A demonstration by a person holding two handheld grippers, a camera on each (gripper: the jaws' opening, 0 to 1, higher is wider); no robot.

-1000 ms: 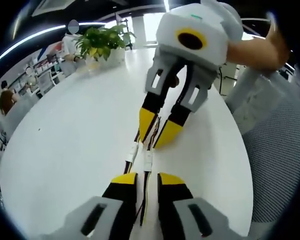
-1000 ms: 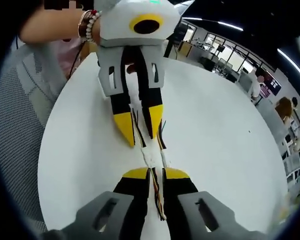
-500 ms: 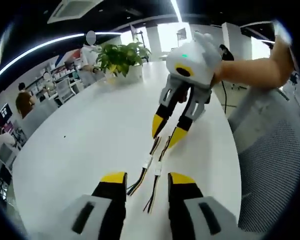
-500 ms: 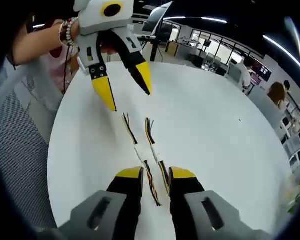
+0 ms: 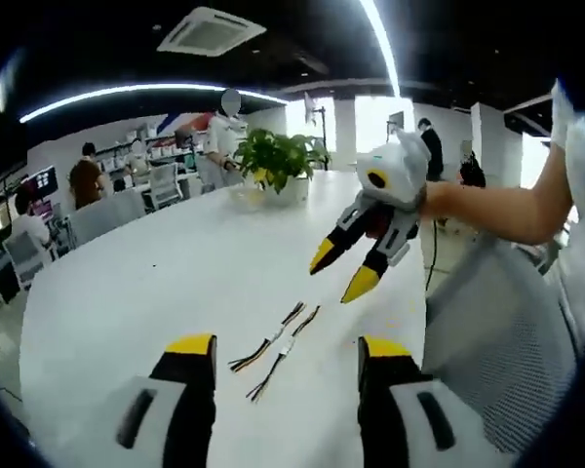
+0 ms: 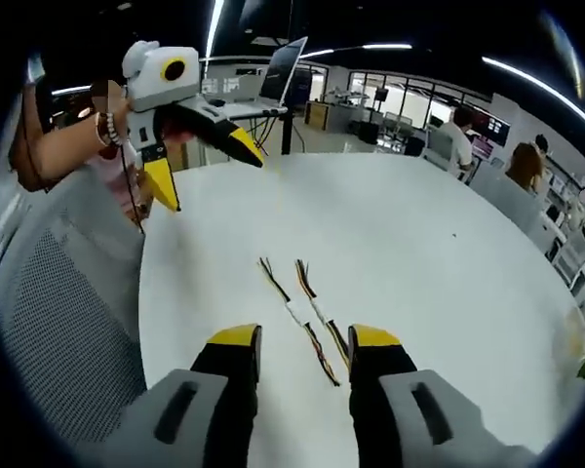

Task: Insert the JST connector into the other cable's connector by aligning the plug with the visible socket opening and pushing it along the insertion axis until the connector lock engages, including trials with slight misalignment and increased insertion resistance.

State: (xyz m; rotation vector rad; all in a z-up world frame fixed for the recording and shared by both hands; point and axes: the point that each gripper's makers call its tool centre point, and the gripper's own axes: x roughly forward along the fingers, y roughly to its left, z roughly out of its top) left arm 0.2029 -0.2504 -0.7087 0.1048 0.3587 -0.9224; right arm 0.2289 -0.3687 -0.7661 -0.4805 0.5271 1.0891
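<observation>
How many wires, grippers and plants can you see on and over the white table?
Wire cables lying on the table: 2 (one, the other)
Grippers, both with jaws open: 2 (left gripper, right gripper)
Potted plants: 1
Total: 5

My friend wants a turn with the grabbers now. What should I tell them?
Left gripper: open, holding nothing, lifted above the table.
Right gripper: open, holding nothing, also lifted.
Two cables lie side by side on the white table, between the grippers. Each has a white connector near its middle, so each cable pair looks already plugged together, though the lock is too small to check.
Left to do: probably only confirm the connectors are fully seated.
</observation>
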